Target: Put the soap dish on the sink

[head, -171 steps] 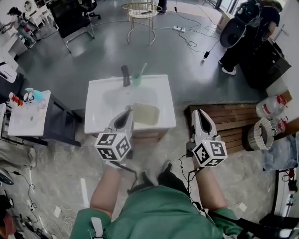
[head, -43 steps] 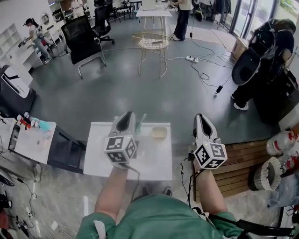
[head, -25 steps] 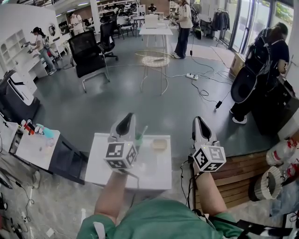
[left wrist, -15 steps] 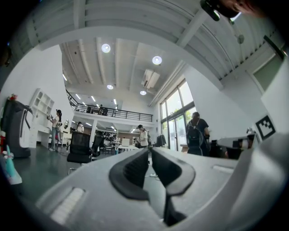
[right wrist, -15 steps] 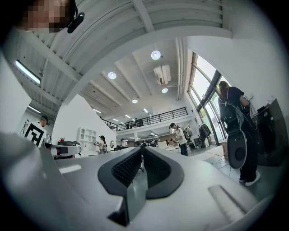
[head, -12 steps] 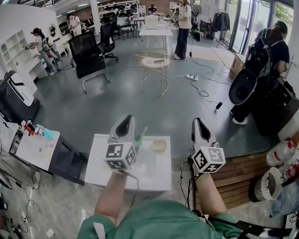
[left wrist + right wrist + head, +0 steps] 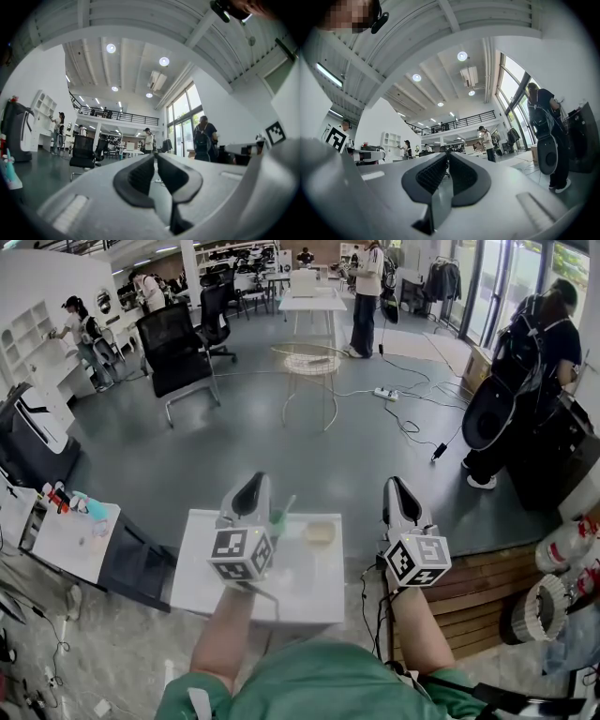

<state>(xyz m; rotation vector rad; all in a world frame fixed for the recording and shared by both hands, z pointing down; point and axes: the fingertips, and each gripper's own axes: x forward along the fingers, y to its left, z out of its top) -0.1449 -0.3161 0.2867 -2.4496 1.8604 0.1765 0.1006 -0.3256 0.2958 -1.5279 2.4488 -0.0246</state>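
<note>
The soap dish, a small pale oval, sits on the flat top of the white sink near its far right corner, just to the right of a green cup with a toothbrush standing tilted in it. No gripper touches the dish. In the head view the left gripper is held above the far left part of the sink, its marker cube towards the person, and it overlaps the cup's left side. In the left gripper view, the left gripper points out across the room and slightly upward. Its two dark fingers are drawn together at the tips with only a thin slit lower down, and nothing is pinched between them. The right gripper is held to the right of the sink, well apart from the dish, over the grey floor beside a slatted wooden bench. In the right gripper view, the right gripper also looks out and slightly up, and its fingers are pressed together and empty. Left of the sink stands a small white desk with a few bottles at its far edge. Farther off are a black office chair, a round wire table, a power strip on the floor, and a person with a backpack at the right.
</note>
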